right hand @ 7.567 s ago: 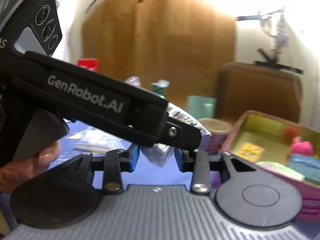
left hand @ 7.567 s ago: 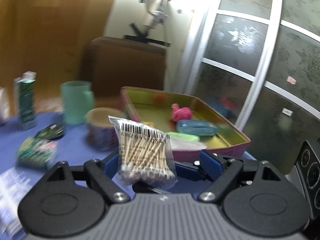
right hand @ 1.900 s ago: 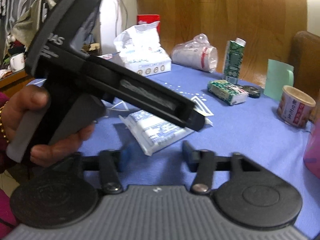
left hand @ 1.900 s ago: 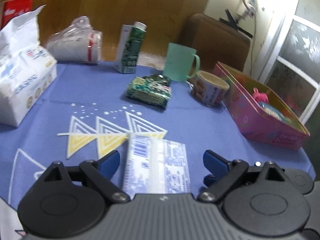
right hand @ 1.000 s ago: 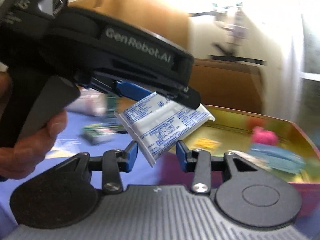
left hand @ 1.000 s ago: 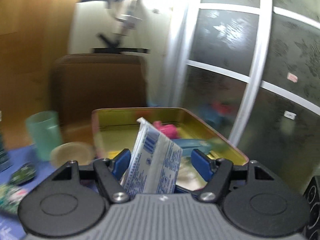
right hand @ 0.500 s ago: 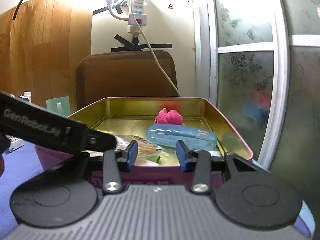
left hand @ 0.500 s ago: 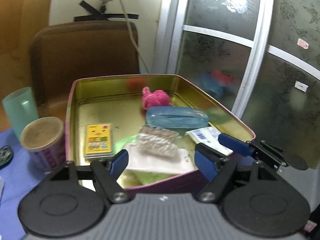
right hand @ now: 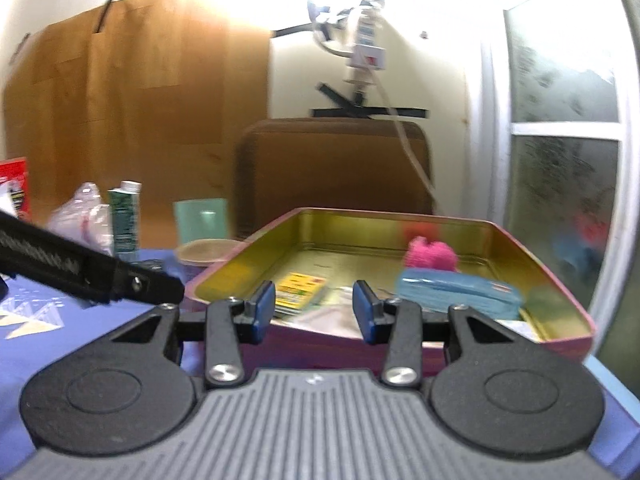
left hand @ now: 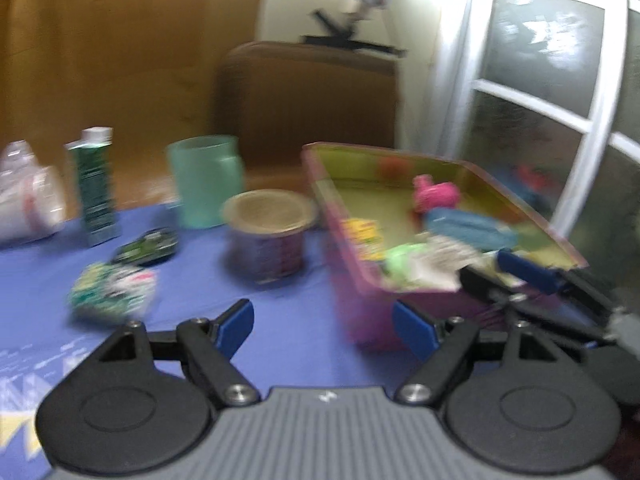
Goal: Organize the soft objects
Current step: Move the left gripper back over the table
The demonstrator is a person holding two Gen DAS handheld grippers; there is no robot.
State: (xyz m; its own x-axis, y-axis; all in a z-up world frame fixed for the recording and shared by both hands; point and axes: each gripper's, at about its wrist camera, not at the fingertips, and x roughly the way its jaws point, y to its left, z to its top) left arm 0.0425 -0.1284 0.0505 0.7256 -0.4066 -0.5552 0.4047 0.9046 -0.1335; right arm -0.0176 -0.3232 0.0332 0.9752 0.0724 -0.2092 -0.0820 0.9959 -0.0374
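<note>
Both grippers are empty, jaws apart — the left gripper swinging toward the green packet risks clipping the paper cup beside the tin tray; right gripper idles.

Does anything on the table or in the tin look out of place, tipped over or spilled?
One thing: the clear bag of cups lies on its side at the far left of the table, while the green carton beside it stands upright. Nothing looks spilled. Items in the pink tin are piled loosely; the view is blurred.

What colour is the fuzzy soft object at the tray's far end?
Bright pink fuzzy object; clearest in the right wrist view.
</note>
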